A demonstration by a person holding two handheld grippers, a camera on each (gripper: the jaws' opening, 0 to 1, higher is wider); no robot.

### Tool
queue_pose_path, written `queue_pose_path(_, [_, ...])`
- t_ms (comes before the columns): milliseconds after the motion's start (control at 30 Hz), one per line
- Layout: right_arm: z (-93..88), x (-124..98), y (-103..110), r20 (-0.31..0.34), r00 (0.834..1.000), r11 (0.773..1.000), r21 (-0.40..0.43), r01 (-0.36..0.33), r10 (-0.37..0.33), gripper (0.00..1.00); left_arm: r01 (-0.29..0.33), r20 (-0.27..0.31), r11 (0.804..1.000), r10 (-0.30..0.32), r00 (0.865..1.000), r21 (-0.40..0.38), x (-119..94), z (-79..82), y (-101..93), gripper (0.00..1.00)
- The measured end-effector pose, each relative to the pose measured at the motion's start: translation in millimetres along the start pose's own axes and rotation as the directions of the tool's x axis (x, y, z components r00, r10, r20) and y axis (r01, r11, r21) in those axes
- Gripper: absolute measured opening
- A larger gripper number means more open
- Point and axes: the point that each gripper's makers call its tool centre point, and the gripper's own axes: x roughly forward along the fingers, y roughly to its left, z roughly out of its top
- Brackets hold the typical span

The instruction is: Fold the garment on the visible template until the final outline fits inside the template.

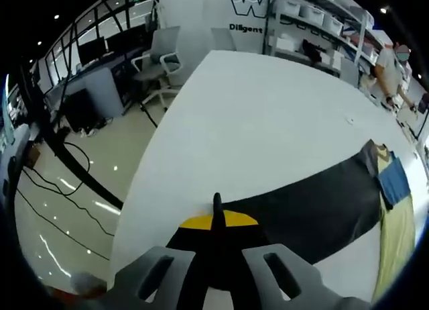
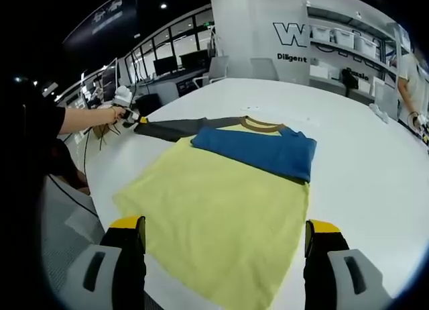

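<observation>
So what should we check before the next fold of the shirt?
1. Left claw shut on the dark sleeve: ok.
2. Right claw open, holding nothing: ok.
3. Dark sleeve pulled out straight from the shirt: ok.
4. Blue sleeve already folded across the chest: ok.
5. Whole shirt lying on the white table: ok.
6. Template outline under the shirt: cannot tell.

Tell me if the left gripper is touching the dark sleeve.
Touching. In the left gripper view, the left gripper is closed on the end of the dark sleeve.
</observation>
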Motion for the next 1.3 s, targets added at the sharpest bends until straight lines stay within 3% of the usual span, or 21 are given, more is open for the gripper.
queue_pose_path(367, [3.5,0.9,0.3,0.0,1.0,1.0,-0.009,0.002,-0.002,0.97,0.026,0.065,0.999,-0.029,0.997,0.039,-20.4,20.1,-12.9,0.02])
queue_pose_path(467, [4.4,1.4,2.0,0.004,1.0,1.0,-0.007,-0.005,0.005,0.98,0.061,0.082,0.997,-0.065,0.994,0.048,-28.4,27.6,-24.8,0.02])
queue_pose_path(633, [3.8,2.1,3.9,-0.002,1.0,1.0,-0.005,-0.008,0.008,0.97,0.101,0.128,0.986,-0.118,0.985,0.13,-40.0,45.8,-45.2,0.02])
queue_pose_path(667, [4.2,2.1,4.5,0.0,1.0,1.0,-0.001,-0.008,0.008,0.97,0.123,0.136,0.978,-0.147,0.98,0.17,-46.4,51.3,-56.2,0.02])
queue_pose_path(867, [5.9,-0.1,6.6,0.009,1.0,1.0,-0.006,-0.012,0.012,0.98,0.199,0.173,0.959,-0.234,0.957,0.2,-68.7,74.5,-92.7,0.02])
queue_pose_path(1033, [6.1,-0.8,6.8,0.012,1.0,1.0,-0.001,-0.012,0.012,0.98,0.217,0.19,0.938,-0.272,0.943,0.27,-83.8,86.9,-122.6,0.02])
queue_pose_path(1133, [6.0,-1.1,8.5,0.015,1.0,1.0,0.001,-0.015,0.015,0.98,0.266,0.202,0.927,-0.323,0.925,0.265,-92.5,94.2,-144.2,0.02])
queue_pose_path(1200, [5.5,-1.0,10.8,0.016,1.0,1.0,0.008,-0.026,0.026,0.98,0.281,0.209,0.901,-0.36,0.909,0.33,-100.8,101.1,-163.7,0.02])
queue_pose_path(1267, [5.3,-0.6,13.2,0.018,0.999,0.999,0.025,-0.039,0.038,0.99,0.27,0.226,0.896,-0.362,0.905,0.354,-106.5,105.6,-175.4,0.02])
queue_pose_path(1300, [5.5,-0.5,13.7,0.019,0.999,0.999,0.022,-0.04,0.04,0.99,0.284,0.231,0.888,-0.381,0.895,0.362,-110.8,107.6,-186.5,0.02])
